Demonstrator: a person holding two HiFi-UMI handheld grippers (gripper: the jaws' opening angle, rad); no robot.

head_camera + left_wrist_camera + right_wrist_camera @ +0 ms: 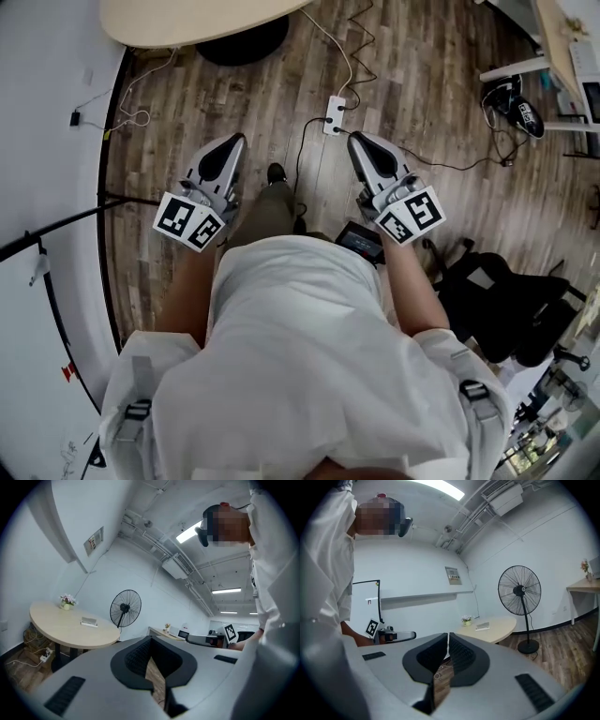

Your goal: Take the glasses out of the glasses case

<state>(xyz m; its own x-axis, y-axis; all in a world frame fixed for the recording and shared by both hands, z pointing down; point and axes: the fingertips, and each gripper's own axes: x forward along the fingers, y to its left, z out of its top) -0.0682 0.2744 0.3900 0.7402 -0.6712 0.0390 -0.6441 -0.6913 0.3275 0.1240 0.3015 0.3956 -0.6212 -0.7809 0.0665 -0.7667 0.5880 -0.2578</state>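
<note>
A small flat grey object (89,621), possibly the glasses case, lies on a round beige table (56,630) next to a little flower pot (67,601). The right gripper view shows the same flat object (483,626) on the table (494,631), far off. No glasses are visible. My left gripper (231,142) and right gripper (356,141) are held at waist height over the wood floor, well short of the table. The left gripper's jaws (150,639) meet at their tips with nothing between them. The right gripper's jaws (448,635) are likewise shut and empty.
A standing fan (125,607) is behind the table, and its dark base (246,42) sits under the table edge (187,21). A power strip (335,114) and cables lie on the floor ahead. A black office chair (506,300) stands at my right, a white wall at my left.
</note>
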